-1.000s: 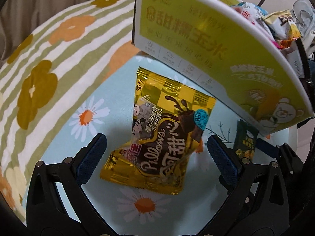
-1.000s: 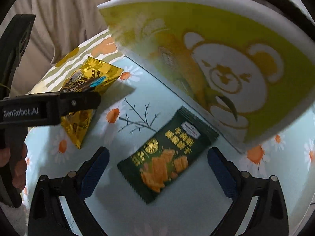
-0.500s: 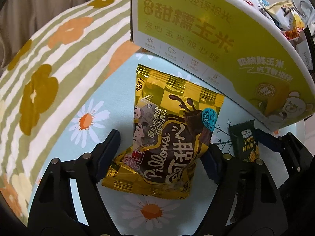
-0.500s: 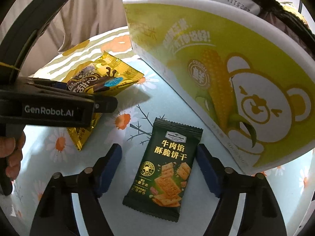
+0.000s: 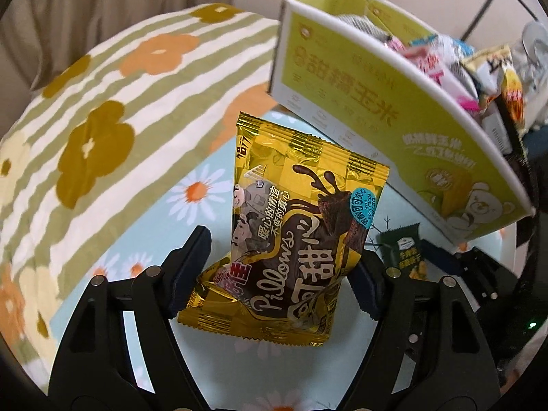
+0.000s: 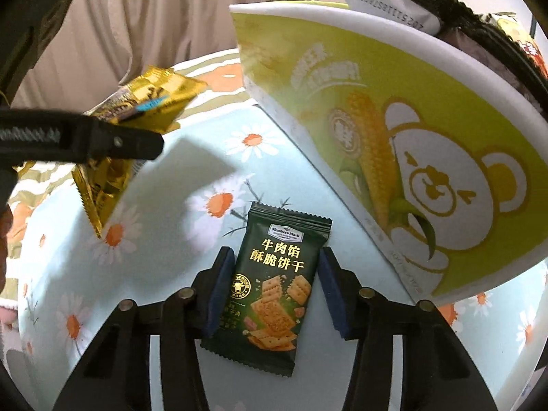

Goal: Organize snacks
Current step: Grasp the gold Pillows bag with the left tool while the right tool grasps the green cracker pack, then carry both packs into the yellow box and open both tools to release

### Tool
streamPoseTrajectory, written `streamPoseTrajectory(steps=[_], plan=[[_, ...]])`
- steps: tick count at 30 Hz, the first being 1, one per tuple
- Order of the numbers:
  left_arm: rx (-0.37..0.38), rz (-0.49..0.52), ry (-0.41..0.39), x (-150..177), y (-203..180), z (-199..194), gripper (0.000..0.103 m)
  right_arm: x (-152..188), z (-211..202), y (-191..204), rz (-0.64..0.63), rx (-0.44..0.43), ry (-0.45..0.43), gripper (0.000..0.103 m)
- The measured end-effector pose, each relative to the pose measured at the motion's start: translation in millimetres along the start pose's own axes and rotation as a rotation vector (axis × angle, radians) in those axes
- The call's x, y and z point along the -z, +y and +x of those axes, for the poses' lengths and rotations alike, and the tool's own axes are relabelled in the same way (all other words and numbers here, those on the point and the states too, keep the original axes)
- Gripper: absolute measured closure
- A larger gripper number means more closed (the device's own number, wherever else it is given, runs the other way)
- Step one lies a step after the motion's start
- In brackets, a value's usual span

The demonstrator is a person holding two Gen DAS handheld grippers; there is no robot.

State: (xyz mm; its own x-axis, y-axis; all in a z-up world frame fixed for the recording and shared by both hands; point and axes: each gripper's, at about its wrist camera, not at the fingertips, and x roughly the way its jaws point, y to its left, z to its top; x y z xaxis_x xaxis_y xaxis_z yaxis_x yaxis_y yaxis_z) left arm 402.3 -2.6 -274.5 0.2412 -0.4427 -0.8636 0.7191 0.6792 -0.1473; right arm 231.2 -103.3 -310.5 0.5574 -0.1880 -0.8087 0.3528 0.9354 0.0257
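A gold foil chocolate snack pack [image 5: 294, 239] hangs clear of the table, my left gripper [image 5: 281, 257] shut on its lower half. From the right wrist it shows tilted [image 6: 113, 171], behind the left gripper's black finger [image 6: 102, 142]. A dark green cracker pack [image 6: 274, 291] lies flat on the blue daisy tablecloth [image 6: 171, 274]. My right gripper [image 6: 275, 260] has its blue pads pressed on the pack's two long edges. The green pack [image 5: 404, 253] also peeks out behind the gold one.
A tall yellow-green corn carton [image 5: 342, 78] stands just behind both packs, its bear-printed wall [image 6: 308, 51] close on the right. Several snack bags [image 5: 445, 58] fill it. A green-striped floral cloth [image 5: 102, 120] lies to the left, a beige curtain [image 6: 154, 17] beyond.
Both grippers went from wide open to shut, the left on the gold pack, the right on the green one. The left then lifted the gold pack off the table.
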Motion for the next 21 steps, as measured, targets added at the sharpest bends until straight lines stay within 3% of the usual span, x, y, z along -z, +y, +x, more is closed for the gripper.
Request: streamPoseTrajectory(steps=[9,16,21], plan=[[-0.054,-0.168,-0.063,19,22,-61,0.03,-15,-44,7,-0.041,-0.121,-0.073,0.059],[-0.102,-0.249,-0.141,9,21,-119,0.03,-65,-119,5,-0.095,-0.269,-0.217,0.059],[-0.131,-0.275,-0.199,-13,-4,-146,0.03,-106,-155,-25,-0.122,-0.395,-0.267,0.059]])
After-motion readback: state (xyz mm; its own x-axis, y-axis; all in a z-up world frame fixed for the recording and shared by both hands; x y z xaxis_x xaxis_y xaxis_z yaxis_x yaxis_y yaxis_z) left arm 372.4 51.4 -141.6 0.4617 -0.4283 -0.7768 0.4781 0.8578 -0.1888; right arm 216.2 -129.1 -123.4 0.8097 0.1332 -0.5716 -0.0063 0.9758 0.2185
